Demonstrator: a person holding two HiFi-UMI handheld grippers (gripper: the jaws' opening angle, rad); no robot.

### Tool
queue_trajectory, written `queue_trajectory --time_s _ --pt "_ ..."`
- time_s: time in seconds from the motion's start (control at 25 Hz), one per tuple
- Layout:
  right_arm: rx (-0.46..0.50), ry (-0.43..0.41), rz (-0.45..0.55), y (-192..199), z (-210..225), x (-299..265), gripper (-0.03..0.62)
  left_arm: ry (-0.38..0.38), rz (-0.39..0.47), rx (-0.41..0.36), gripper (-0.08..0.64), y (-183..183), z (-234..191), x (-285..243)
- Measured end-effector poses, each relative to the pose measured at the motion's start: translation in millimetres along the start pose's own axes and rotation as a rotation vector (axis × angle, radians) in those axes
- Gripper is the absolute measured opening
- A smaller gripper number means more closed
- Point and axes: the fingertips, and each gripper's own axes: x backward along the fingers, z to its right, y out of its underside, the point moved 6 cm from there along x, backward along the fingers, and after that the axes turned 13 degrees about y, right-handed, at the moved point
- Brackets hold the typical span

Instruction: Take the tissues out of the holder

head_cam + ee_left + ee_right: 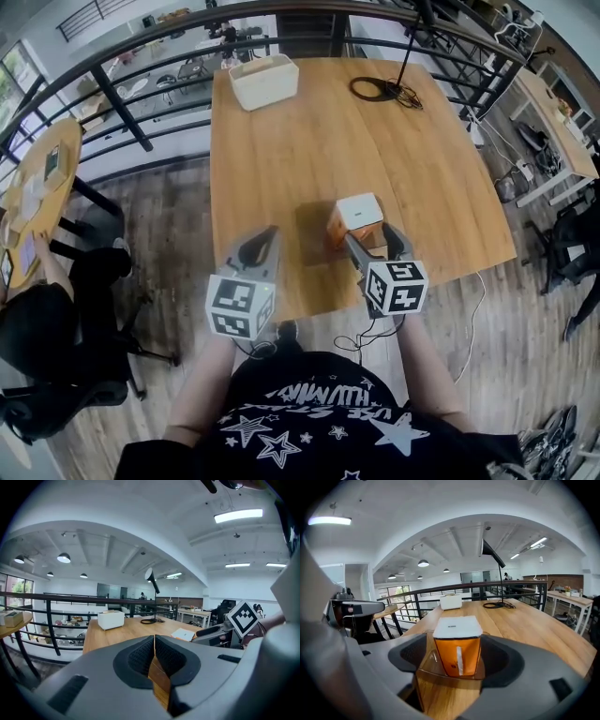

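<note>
Head view lays out the wooden counter (309, 141) running away from me, with a white box (264, 81) at its far end and a black coil of cable (375, 90) beside that. I cannot tell what the box holds.

Near my edge of the counter stands the clear holder (429, 665), a low see-through tray. In it sits one tissue pack (359, 214), orange with a white top. The pack stands upright, its long axis vertical, and most of it rises above the holder's wall.

My right gripper (371, 236) is the nearer one. The right gripper view puts the pack dead ahead, centred in the gap. The jaws are spread wide, one on each side of the pack, and neither pad presses on it. I judge the pack is free to be pinched across its orange sides and lifted straight up, since the holder only wraps its base.

My left gripper (262, 246) hangs over the counter's near edge, off to the left of the holder and clear of it. Its pads are pressed together with nothing between them. If the holder tends to rise with the pack, this is the hand placed to steady it.
</note>
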Motion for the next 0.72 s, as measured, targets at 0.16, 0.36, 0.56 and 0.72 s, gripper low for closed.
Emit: queue_trajectory --time_s 0.16,0.36,0.56,0.72 --pt "0.016 0.009 -0.026 -7 0 -9 0.33 0.024 0.0 -0.001 0.015 -2 -10 -9" --pt "0.016 0.029 -0.066 -11 5 -14 0.33 0.051 -0.004 -0.005 0.015 -6 -20 -19" --pt "0.032 0.014 -0.081 -13 -1 -26 0.334 0.067 0.007 -0.004 0.015 -12 -33 -30" --pt "0.082 0.02 -0.087 -18 -8 -43 0.337 0.076 0.007 0.004 0.015 -12 -40 -35"
